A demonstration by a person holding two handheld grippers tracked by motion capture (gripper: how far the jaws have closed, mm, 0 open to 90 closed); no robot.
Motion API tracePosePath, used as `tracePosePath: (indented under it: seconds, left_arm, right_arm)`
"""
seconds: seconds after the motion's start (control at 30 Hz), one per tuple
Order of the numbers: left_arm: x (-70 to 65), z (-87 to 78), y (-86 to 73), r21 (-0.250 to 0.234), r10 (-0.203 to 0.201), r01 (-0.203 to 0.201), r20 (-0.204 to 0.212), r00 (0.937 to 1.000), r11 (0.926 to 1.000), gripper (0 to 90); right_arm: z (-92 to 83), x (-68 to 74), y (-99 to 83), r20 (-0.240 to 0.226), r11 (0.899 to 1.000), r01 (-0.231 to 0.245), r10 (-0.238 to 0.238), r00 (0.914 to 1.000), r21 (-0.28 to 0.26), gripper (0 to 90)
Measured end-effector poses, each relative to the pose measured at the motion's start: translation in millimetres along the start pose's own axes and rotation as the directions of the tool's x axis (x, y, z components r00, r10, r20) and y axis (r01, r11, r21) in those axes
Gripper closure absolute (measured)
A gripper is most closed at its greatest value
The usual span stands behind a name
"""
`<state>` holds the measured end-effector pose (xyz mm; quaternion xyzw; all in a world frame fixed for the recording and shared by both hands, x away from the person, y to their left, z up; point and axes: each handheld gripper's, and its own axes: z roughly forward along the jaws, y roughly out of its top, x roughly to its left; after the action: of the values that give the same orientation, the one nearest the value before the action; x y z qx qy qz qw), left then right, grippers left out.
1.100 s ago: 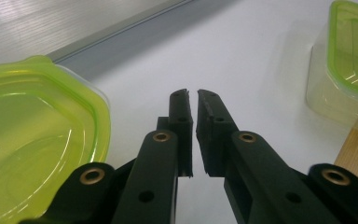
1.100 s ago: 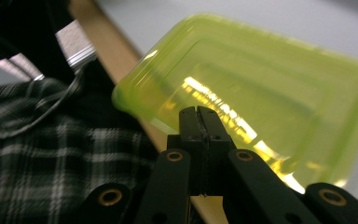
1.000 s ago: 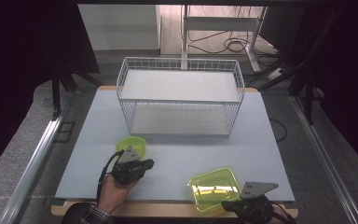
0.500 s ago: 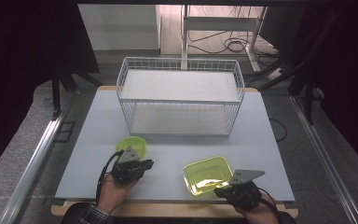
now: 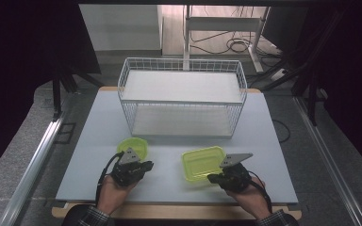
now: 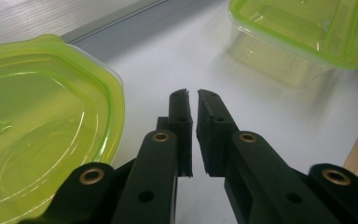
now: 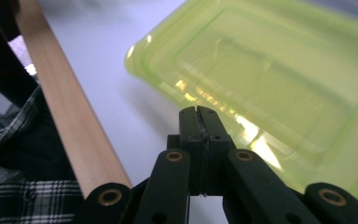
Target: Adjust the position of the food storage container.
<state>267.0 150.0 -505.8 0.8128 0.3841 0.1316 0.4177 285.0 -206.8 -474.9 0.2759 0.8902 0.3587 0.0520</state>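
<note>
Container (image 5: 203,162) lies long axis crosswise beside right gripper (image 5: 229,178)

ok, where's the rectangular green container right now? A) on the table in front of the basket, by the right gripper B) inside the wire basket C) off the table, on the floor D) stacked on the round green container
A: the rectangular green container sits on the table in front of the wire basket, next to the right gripper, apart from the round green container.

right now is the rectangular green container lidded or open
Lidded: a green lid covers the rectangular green container over its clear base, and nothing shows inside it.
</note>
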Motion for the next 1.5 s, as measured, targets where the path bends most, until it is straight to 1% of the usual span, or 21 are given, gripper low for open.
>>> tracePosePath:
  seconds: [0.03,0.1,0.13,0.17,0.2,0.23,0.27,0.37,0.53,0.73,0.77,0.8,1.03,1.17,1.23,1.27,1.3,1.33,1.37,1.4,1.5]
  left_arm:
    - [0.3,-0.1,-0.1,0.0,-0.001,0.001,0.001,1.0,1.0,84.9]
    - [0.7,0.0,-0.5,0.005,0.0,0.0,0.002,1.0,1.0,85.0]
    - [0.6,0.1,-0.7,0.007,-0.001,0.001,0.002,1.0,1.0,85.3]
    - [0.3,0.2,-1.1,0.011,-0.001,0.001,0.003,1.0,0.9999,85.5]
    - [0.1,0.3,-1.4,0.015,0.0,0.0,0.001,1.0,0.9999,85.5]
    - [0.1,0.4,-1.5,0.019,0.001,-0.001,-0.001,1.0,0.9998,85.7]
    - [0.2,0.6,-1.7,0.022,0.001,-0.001,-0.002,1.0,0.9997,85.7]
    - [0.3,0.4,-3.0,0.027,-0.003,0.004,-0.006,1.0,0.9996,85.6]
    - [0.4,-0.8,-4.6,0.027,-0.004,0.004,-0.009,1.0,0.9996,85.3]
    - [0.4,-3.8,-8.7,0.036,-0.002,0.003,-0.016,0.9999,0.9993,83.0]
    - [0.3,-4.1,-9.3,0.036,-0.004,0.004,-0.014,0.9999,0.9993,82.5]
    - [0.2,-4.4,-10.0,0.037,-0.004,0.005,-0.014,0.9999,0.9993,82.5]
    - [-2.9,-5.7,-14.3,0.053,0.013,-0.012,-0.018,0.9998,0.9985,80.0]
    - [-3.7,-6.5,-16.6,0.055,0.017,-0.015,-0.026,0.9995,0.9983,75.9]
    - [-3.8,-6.7,-18.0,0.051,0.015,-0.014,-0.025,0.9996,0.9986,69.4]
    - [-3.8,-6.7,-18.0,0.051,0.015,-0.014,-0.025,0.9996,0.9986,64.3]
    - [-3.8,-6.8,-18.6,0.047,0.018,-0.017,-0.026,0.9995,0.9987,59.5]
    - [-4.1,-6.8,-19.2,0.044,0.021,-0.02,-0.025,0.9995,0.9989,59.5]
    - [-4.9,-6.8,-19.8,0.04,0.021,-0.02,-0.027,0.9994,0.999,52.4]
    - [-5.5,-6.8,-20.2,0.039,0.024,-0.023,-0.032,0.9992,0.999,52.4]
    - [-7.2,-6.5,-21.1,0.041,0.031,-0.029,-0.047,0.9984,0.9987,41.0]
  right_arm:
    - [-2.9,-2.8,3.0,0.006,1.0,-0.003,0.004,1.0,-0.008,89.1]
    - [-10.9,-14.5,8.8,0.042,0.998,-0.042,0.044,0.9982,-0.04,89.1]
    - [-15.1,-24.0,10.3,0.094,0.997,-0.061,0.066,0.9934,-0.052,89.1]
    - [-19.0,-37.9,9.2,0.188,0.994,-0.087,0.097,0.9774,-0.06,89.1]
    - [-19.0,-37.9,9.2,0.188,0.994,-0.087,0.097,0.9774,-0.06,89.1]
    - [-19.8,-53.1,4.1,0.233,0.988,-0.138,0.152,0.9605,-0.076,89.1]
    - [-19.8,-53.1,4.1,0.233,0.988,-0.138,0.152,0.9605,-0.076,89.1]
    - [-12.2,-67.6,-9.3,0.264,0.981,-0.182,0.195,0.9447,-0.074,89.1]
    - [-6.7,-67.4,-14.5,0.238,0.978,-0.197,0.206,0.949,-0.062,89.1]
    - [0.8,-58.3,-10.0,0.206,0.982,-0.177,0.188,0.9603,-0.072,89.1]
    - [5.0,-55.0,-7.9,0.195,0.983,-0.169,0.179,0.9644,-0.069,89.1]
    - [5.0,-55.0,-7.9,0.195,0.983,-0.169,0.179,0.9644,-0.069,89.1]
    - [21.1,-42.9,3.6,0.143,0.988,-0.138,0.146,0.9789,-0.065,89.0]
    - [21.0,-42.2,4.8,0.136,0.99,-0.124,0.133,0.9818,-0.069,88.4]
    - [16.5,-44.3,2.9,0.143,0.988,-0.129,0.14,0.9798,-0.084,82.0]
    - [16.5,-44.3,2.9,0.143,0.988,-0.129,0.14,0.9798,-0.084,82.0]
    - [12.3,-47.1,0.0,0.139,0.986,-0.131,0.144,0.9798,-0.1,66.1]
    - [12.3,-47.1,0.0,0.139,0.986,-0.131,0.144,0.9798,-0.1,66.1]
    - [10.8,-49.2,-4.2,0.141,0.986,-0.128,0.143,0.9795,-0.11,55.2]
    - [10.8,-49.2,-4.2,0.141,0.986,-0.128,0.143,0.9795,-0.11,55.2]
    - [9.4,-51.4,-9.4,0.152,0.985,-0.134,0.149,0.9771,-0.108,41.9]
